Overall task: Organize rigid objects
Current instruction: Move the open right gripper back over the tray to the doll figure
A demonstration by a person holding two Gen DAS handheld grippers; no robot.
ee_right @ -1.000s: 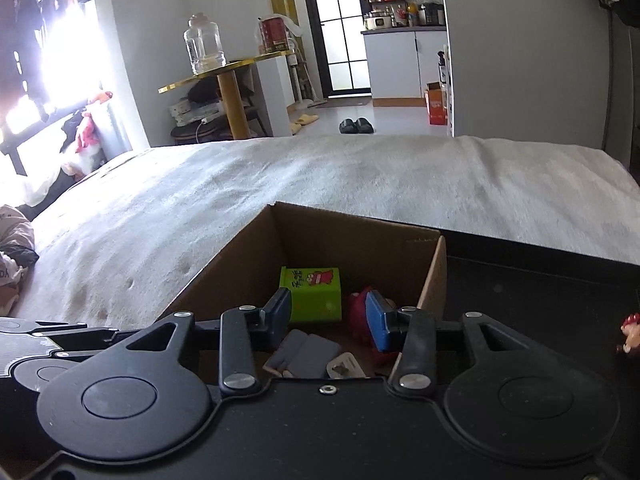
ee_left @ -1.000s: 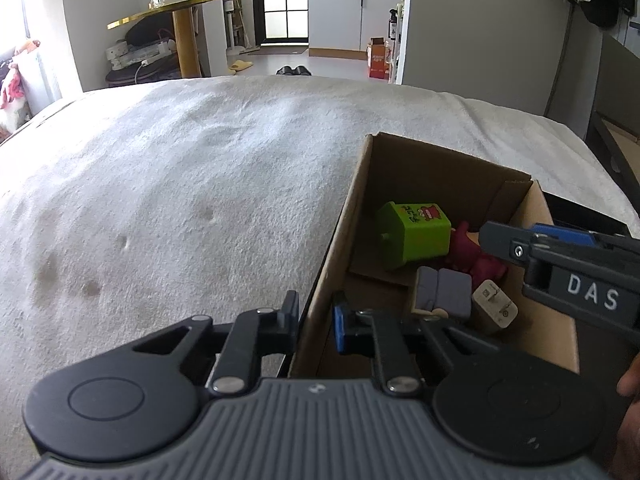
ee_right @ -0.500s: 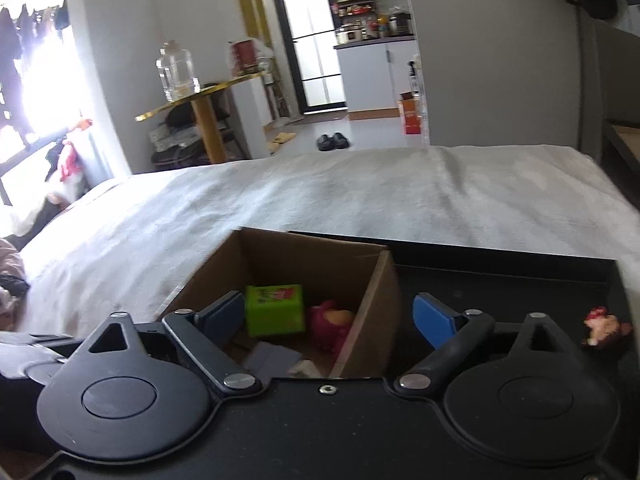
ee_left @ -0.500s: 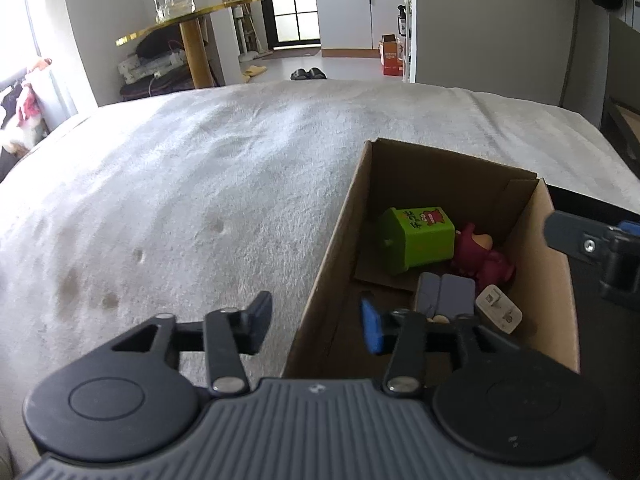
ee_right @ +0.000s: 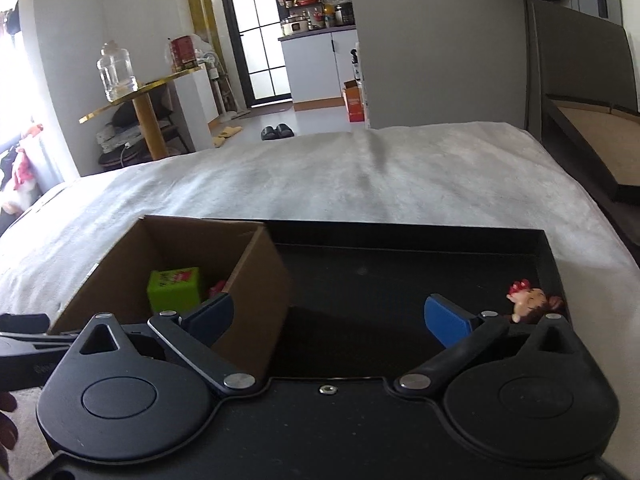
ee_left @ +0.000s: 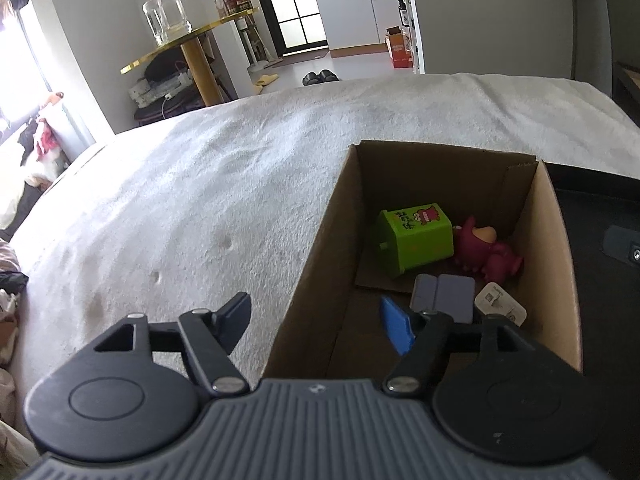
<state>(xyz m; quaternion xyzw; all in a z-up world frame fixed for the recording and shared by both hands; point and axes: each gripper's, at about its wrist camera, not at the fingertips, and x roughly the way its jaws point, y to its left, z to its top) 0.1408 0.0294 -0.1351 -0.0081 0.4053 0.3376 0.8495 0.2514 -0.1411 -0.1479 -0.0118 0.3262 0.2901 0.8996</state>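
A broad white textured bedspread (ee_left: 208,184) fills the scene, and on it sits a shallow black rectangular tray (ee_right: 420,264) with an open brown cardboard box (ee_left: 320,248) at its left end. A second ago both tools were nearly closed at the box; now both have spread and carry nothing, which suggests the last item has been dropped in and the hands are free for the next. The left gripper (ee_left: 316,320) straddles the box's left wall, its jaws opening, one finger over the bedspread and the blue-padded one inside the box. The right gripper (ee_right: 328,316) has swung right, away from the box and over the bare tray, its jaws opening to full spread with only tray floor between them.

Inside the box lie a lime-green plastic cube-shaped toy with a printed cartoon label (ee_left: 416,240), a magenta rubber creature figure (ee_left: 488,252), a grey hinged case (ee_left: 444,292) and a small white charger plug (ee_left: 500,304).

Only the left wrist view shows the case and plug; the right wrist view hides them behind the box wall. Only the right wrist view shows the likely last piece: a small doll figurine with a red bow (ee_right: 532,300), lying at the tray's right edge, just beyond the right finger.
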